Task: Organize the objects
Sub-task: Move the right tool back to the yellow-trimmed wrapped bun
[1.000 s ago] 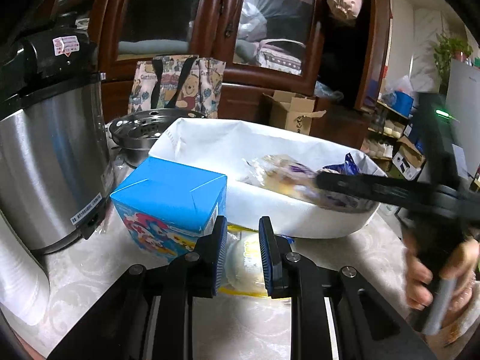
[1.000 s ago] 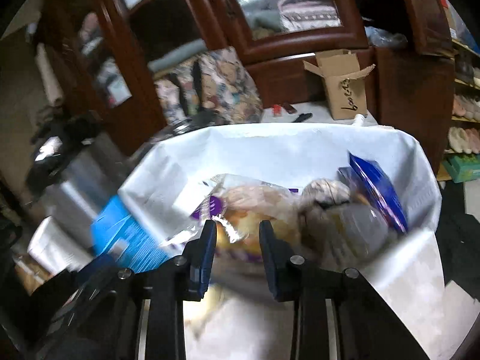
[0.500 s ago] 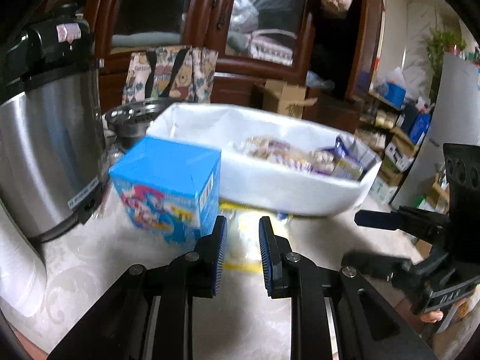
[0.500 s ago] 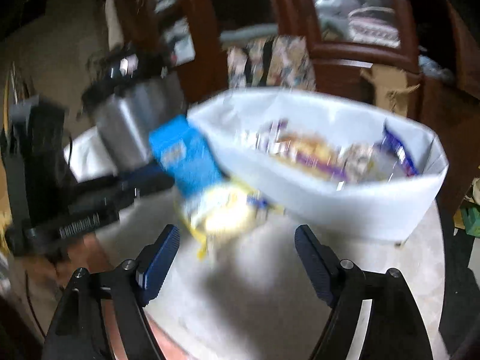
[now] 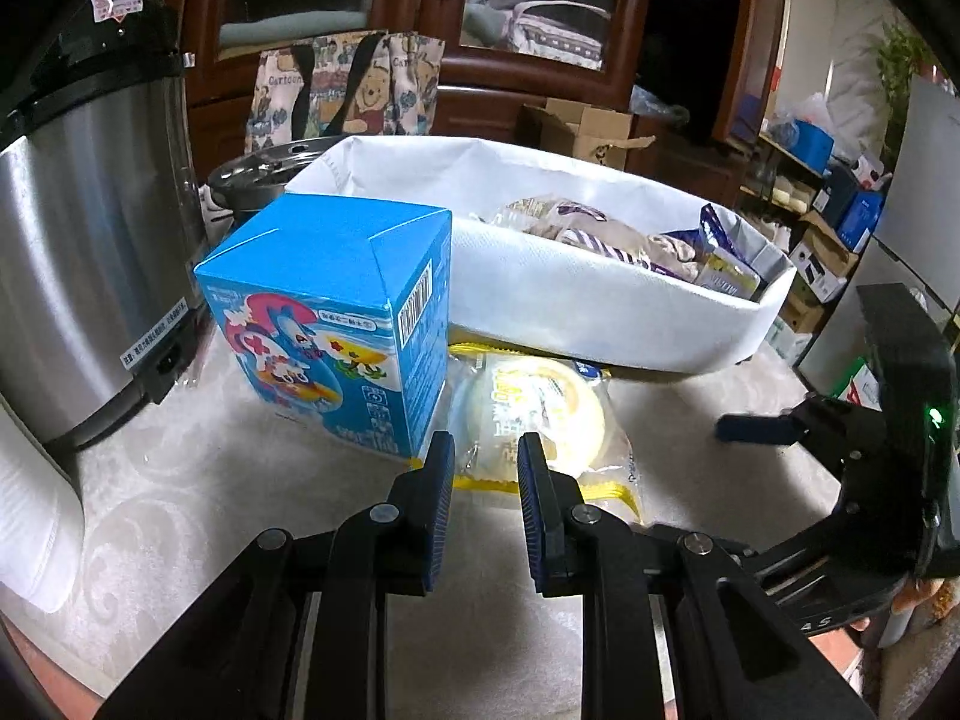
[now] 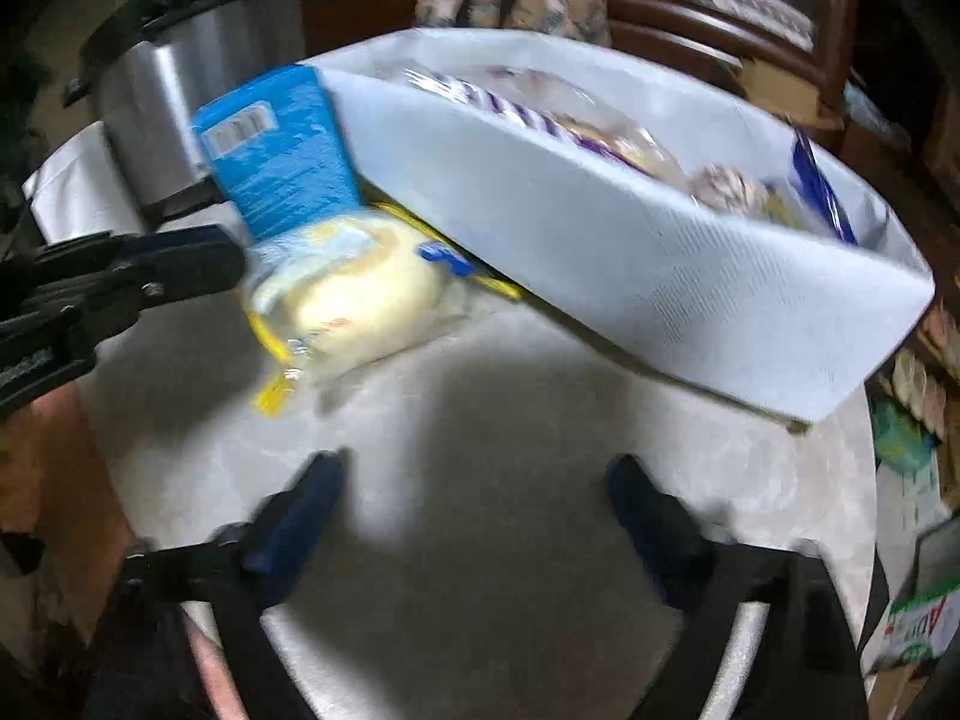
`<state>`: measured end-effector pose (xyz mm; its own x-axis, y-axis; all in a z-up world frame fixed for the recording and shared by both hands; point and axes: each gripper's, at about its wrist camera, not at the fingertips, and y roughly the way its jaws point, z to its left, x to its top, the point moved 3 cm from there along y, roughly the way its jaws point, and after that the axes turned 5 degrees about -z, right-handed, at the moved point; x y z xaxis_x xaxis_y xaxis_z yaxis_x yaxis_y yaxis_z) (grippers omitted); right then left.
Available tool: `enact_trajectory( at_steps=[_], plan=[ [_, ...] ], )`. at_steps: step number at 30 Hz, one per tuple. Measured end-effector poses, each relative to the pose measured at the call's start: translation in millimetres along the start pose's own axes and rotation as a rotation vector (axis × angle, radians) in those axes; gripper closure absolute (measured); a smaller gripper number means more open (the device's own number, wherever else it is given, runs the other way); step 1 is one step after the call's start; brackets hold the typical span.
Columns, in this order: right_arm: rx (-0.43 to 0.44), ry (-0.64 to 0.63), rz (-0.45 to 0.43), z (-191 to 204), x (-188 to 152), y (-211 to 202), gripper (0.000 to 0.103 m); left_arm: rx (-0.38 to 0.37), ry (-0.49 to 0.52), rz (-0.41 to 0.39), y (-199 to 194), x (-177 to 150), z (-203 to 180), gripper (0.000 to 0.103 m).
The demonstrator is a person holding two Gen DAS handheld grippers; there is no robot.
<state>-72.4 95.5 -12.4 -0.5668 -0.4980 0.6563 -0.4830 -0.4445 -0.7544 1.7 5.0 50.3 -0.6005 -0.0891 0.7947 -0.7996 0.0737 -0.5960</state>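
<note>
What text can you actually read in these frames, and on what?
"Cartoon": tote bag, beside the bear print.
Barcode on the blue carton: digits too small; its front print is unreadable.
White label strip on the steel cooker: too small to read.
Red-and-white sticker on the cooker lid: illegible.
Print on the yellow bun packet: distorted, unreadable.
Right wrist view: blurred, nothing legible.

The carton [image 5: 336,318] stands on the table [image 5: 210,480], touching the near wall of the fabric bin [image 5: 600,312] at its left end. The wrapped bun [image 5: 534,414] lies before the bin, just right of the carton. Snack packets [image 5: 606,234] lie in the bin. The cooker [image 5: 84,240] stands left of the bin, and the tote bag [image 5: 342,84] behind it.
</note>
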Motion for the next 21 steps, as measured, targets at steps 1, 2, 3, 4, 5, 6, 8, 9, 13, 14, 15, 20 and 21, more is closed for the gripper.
enact_trajectory(
  at_steps=[1, 2, 3, 4, 5, 6, 8, 9, 13, 14, 15, 20, 21],
  plan=[
    [-0.011, 0.006, 0.002, -3.1, 0.2, 0.5, 0.000, 0.001, 0.000, 0.001, -0.1, -0.4, -0.1, 0.083],
    [-0.012, 0.007, 0.003, -4.9, 0.2, 0.5, 0.000, 0.001, 0.000, 0.003, -0.1, -0.9, -0.4, 0.083],
    [-0.010, 0.005, 0.003, -6.2, 0.1, 0.2, 0.000, 0.003, 0.000, 0.005, 0.2, -1.4, -0.3, 0.083],
    [-0.008, 0.001, 0.003, -6.8, -0.2, -0.2, 0.000, 0.006, -0.001, 0.007, 0.5, -1.9, 0.0, 0.083],
    [-0.007, 0.000, 0.003, -7.2, -0.4, -0.6, 0.000, 0.007, 0.000, 0.008, 0.6, -2.2, 0.1, 0.083],
    [-0.006, 0.000, 0.003, -7.5, -0.6, -0.9, 0.000, 0.008, 0.001, 0.008, 0.5, -2.1, 0.0, 0.083],
    [-0.006, -0.001, 0.004, -8.3, -0.9, -1.7, 0.000, 0.010, 0.003, 0.009, 0.8, -1.9, 0.0, 0.083],
    [-0.009, -0.004, 0.004, -8.3, -1.3, -2.3, 0.000, 0.011, 0.006, 0.010, 1.7, -1.3, 0.8, 0.083],
    [-0.004, -0.012, 0.005, -10.5, -1.6, -3.4, 0.000, 0.014, 0.011, 0.009, 2.0, -1.0, -0.1, 0.083],
    [0.002, -0.020, 0.010, -11.0, -1.1, -3.4, 0.000, 0.015, 0.011, 0.010, 2.3, -1.1, 0.0, 0.083],
    [0.011, -0.031, 0.019, -12.1, 0.1, -3.1, 0.000, 0.015, 0.011, 0.011, 2.5, -1.1, -0.1, 0.083],
    [0.037, -0.049, -0.022, -6.7, 3.1, -10.0, 0.054, 0.012, 0.011, 0.009, 1.9, -1.1, -0.6, 0.083],
    [0.043, -0.055, -0.030, -4.7, 3.7, -11.7, 0.062, 0.010, 0.009, 0.008, 1.6, -0.9, -0.6, 0.083]
  ],
)
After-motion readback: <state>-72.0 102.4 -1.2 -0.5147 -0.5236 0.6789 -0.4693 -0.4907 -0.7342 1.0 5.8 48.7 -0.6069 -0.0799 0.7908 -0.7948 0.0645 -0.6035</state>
